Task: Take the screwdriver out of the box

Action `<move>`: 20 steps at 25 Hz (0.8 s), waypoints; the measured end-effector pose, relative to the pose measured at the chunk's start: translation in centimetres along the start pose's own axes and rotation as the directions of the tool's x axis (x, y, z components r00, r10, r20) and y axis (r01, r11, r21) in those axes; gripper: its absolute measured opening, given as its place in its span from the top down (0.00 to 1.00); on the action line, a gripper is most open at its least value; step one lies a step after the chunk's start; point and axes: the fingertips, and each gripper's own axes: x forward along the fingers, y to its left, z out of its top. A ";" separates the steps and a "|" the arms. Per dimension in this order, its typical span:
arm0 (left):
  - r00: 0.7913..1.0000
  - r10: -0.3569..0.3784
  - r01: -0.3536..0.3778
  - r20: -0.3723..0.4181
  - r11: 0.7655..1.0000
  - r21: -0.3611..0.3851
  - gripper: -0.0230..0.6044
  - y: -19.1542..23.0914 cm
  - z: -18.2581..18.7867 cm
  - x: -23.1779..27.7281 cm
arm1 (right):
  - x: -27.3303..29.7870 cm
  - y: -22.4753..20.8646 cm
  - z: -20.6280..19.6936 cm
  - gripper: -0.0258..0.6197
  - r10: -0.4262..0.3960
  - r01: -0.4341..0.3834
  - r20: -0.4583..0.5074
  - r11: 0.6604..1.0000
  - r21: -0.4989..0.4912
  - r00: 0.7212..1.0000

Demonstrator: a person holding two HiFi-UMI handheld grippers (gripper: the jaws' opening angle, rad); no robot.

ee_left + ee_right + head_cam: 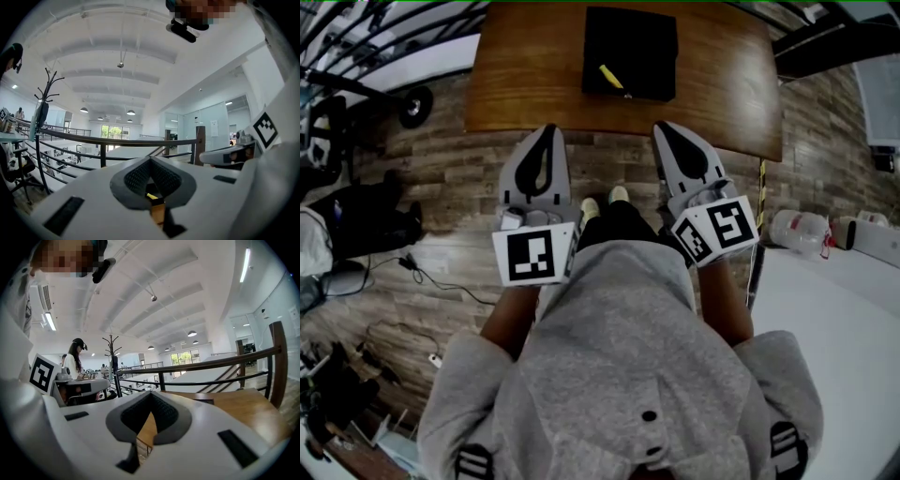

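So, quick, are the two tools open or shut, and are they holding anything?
Left tool: closed, holding nothing.
Right tool: closed, holding nothing.

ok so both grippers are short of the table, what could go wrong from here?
1. Both the left gripper and the right gripper have their jaws shut; unless one opens first, it may just shove the box along the table.
2. Only a yellow bit of the screwdriver shows, close to the box's left wall, so a jaw could catch that wall.
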 end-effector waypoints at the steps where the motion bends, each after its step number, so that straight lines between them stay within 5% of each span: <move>1: 1.000 0.003 -0.003 0.001 1.000 0.000 0.94 0.0 0.1 -0.1 | 0.0 0.0 0.1 0.94 0.002 -0.002 0.002 1.000 0.001 1.000; 20: 0.999 0.024 -0.023 -0.022 0.999 0.036 0.94 -1.5 0.1 2.9 | 0.4 -4.4 0.6 0.94 0.004 -0.004 -0.003 1.000 0.003 1.000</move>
